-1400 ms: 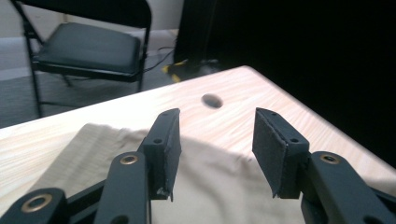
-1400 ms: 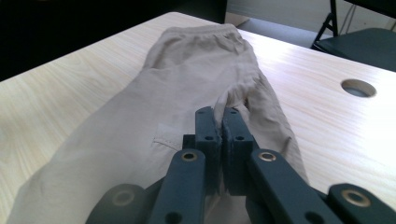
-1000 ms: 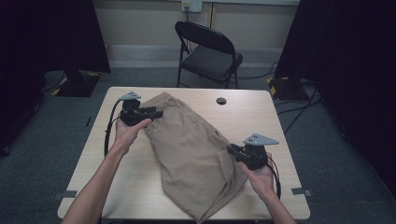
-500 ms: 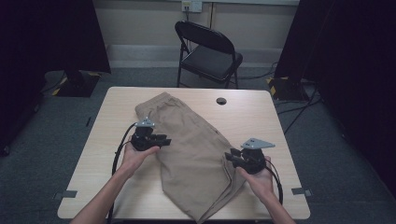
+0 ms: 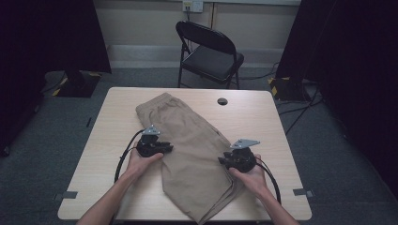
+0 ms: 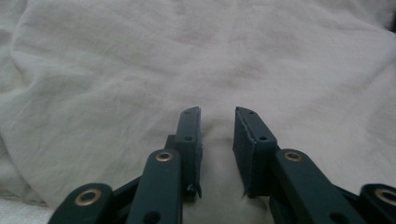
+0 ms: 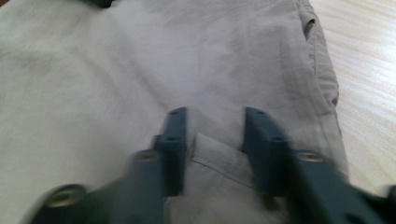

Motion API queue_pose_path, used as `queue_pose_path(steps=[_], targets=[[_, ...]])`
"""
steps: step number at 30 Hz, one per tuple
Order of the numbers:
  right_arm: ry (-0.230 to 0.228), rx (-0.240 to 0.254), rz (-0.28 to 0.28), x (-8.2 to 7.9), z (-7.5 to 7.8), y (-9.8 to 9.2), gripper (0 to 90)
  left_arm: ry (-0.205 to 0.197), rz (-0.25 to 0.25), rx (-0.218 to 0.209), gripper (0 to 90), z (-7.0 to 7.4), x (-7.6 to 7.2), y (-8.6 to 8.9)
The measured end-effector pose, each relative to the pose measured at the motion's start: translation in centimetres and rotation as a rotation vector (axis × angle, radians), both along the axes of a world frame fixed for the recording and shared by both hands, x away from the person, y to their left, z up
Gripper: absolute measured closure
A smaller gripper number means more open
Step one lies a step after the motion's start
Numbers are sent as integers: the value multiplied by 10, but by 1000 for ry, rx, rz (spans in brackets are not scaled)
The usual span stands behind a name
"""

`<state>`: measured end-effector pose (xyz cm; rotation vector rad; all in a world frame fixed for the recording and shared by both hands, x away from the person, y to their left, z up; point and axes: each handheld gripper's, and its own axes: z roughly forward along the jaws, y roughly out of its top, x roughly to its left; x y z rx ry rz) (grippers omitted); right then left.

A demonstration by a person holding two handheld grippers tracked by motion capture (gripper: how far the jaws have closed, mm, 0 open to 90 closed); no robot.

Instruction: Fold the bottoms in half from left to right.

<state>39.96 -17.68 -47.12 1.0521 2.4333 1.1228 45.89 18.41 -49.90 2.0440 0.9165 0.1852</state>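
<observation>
Folded khaki trousers (image 5: 187, 140) lie slantwise across the wooden table (image 5: 263, 122). My left gripper (image 5: 166, 149) rests low at their left edge and points inward. In the left gripper view its jaws (image 6: 217, 112) have just been closing and stand a little apart over the pale cloth (image 6: 187, 56), with nothing clearly pinched. My right gripper (image 5: 221, 161) sits at the trousers' right edge. In the blurred right gripper view its jaws (image 7: 215, 112) have also just been closing. A stitched fold of cloth (image 7: 210, 149) lies between them, not clearly pressed.
A small black round cap (image 5: 222, 101) is set in the table beyond the trousers. A black folding chair (image 5: 211, 51) stands behind the table. Bare wood (image 7: 369, 70) shows to the right of the cloth in the right gripper view.
My left gripper has come from the trousers' upper left corner down along the left edge towards the person. The right gripper has sunk slightly onto the right edge.
</observation>
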Motion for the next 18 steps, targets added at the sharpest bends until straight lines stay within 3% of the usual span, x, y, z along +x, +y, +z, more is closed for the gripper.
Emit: queue_pose_path(steps=[2,3,5,11,12,18], targets=[[-3,-3,-4,-1,1,-1,731,-3,4,1,697,0,0,1],[-8,-5,-9,-3,2,-2,810,3,12,-7,697,0,0,2],[-11,-2,-2,-6,5,-8,861,3,19,-11,662,-1,1,3],[-34,25,-38,-22,16,-38,869,9,26,-17,662,-1,1,4],[-42,23,-59,-26,18,-51,869,9,27,-19,656,-1,1,3],[-19,10,-102,-36,11,-75,858,22,34,-15,635,0,1,2]])
